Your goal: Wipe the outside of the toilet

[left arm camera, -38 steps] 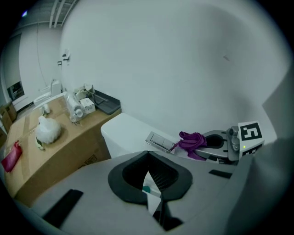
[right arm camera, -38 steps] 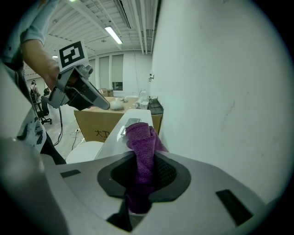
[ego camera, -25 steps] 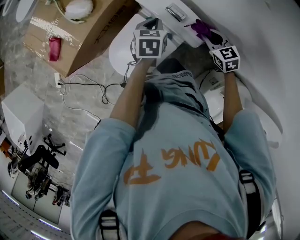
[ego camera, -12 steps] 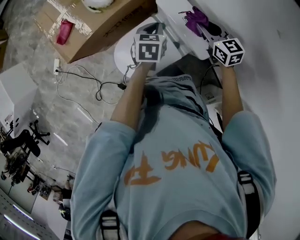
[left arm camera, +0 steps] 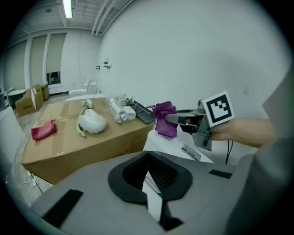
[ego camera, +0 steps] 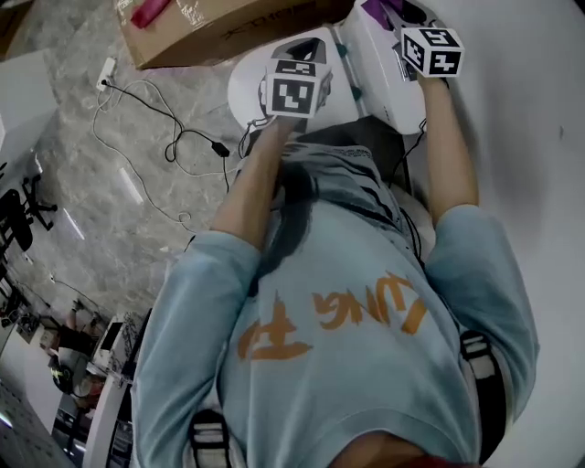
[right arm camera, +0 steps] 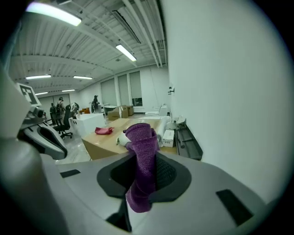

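The white toilet shows at the top of the head view: its tank (ego camera: pixel 386 80) on the right and its round lid (ego camera: pixel 249 87) to the left. My right gripper (ego camera: pixel 409 26) is shut on a purple cloth (right arm camera: pixel 141 158) that hangs from its jaws over the tank top. In the left gripper view, the right gripper (left arm camera: pixel 186 120) holds the purple cloth (left arm camera: pixel 164 120) just above the tank (left arm camera: pixel 174 144), near the flush button (left arm camera: pixel 190 152). My left gripper (ego camera: pixel 300 66) hovers over the lid with its jaws together and nothing in them (left arm camera: pixel 148 158).
A large cardboard box (left arm camera: pixel 69 140) stands beside the toilet and carries a red rag (left arm camera: pixel 43 130), a white bundle (left arm camera: pixel 91 123) and small packages. A black cable (ego camera: pixel 174 137) trails over the marble floor. A white wall (ego camera: pixel 521 137) runs close on the right.
Both grippers sit higher in the head view than a second ago. The right one has carried the purple cloth further along the tank top. The box has slid toward the top edge.
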